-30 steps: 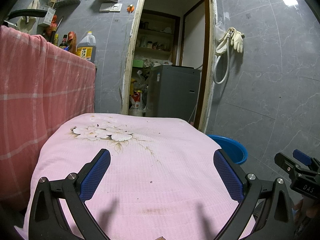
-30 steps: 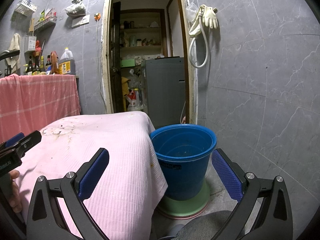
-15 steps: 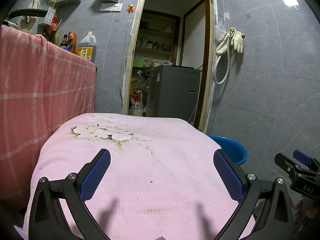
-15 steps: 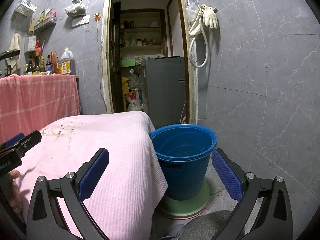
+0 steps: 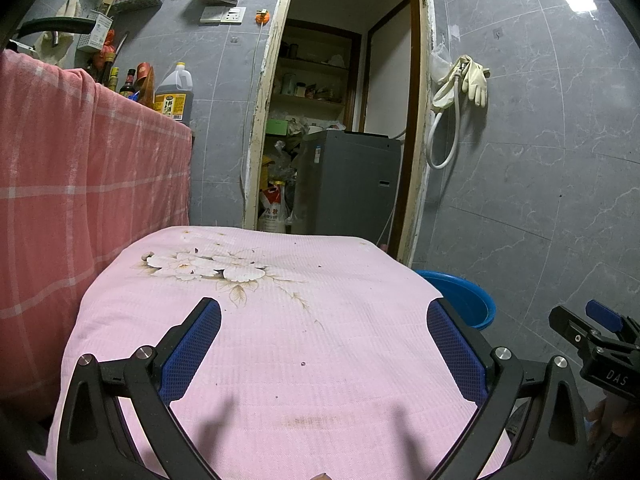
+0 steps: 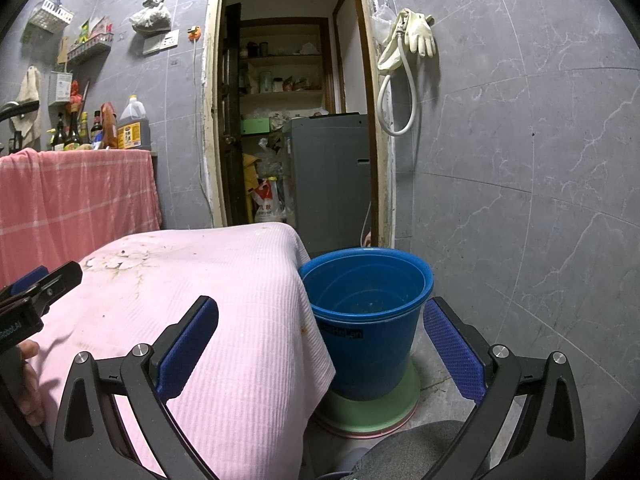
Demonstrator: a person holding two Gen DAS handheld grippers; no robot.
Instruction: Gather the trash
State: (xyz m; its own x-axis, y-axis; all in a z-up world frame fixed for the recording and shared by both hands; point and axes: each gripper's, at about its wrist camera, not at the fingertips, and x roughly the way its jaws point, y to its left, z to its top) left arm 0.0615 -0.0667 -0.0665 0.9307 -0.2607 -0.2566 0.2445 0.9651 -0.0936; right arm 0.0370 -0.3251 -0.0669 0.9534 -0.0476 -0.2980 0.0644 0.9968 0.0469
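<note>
My left gripper (image 5: 324,344) is open and empty over a table covered by a pink flowered cloth (image 5: 280,320). Only tiny specks lie on the cloth. My right gripper (image 6: 320,344) is open and empty at the cloth's right edge, in front of a blue bucket (image 6: 366,320) on the floor. The bucket stands on a green and pink base (image 6: 372,416) and looks empty inside. Its rim also shows in the left wrist view (image 5: 464,296). Each gripper shows at the edge of the other's view.
A higher counter draped in a red checked cloth (image 5: 80,184) stands at the left, with bottles and an oil jug (image 5: 174,94) on it. An open doorway (image 5: 340,120) holds a grey appliance (image 5: 348,184) and bags. Gloves and a hose (image 5: 460,92) hang on the tiled wall.
</note>
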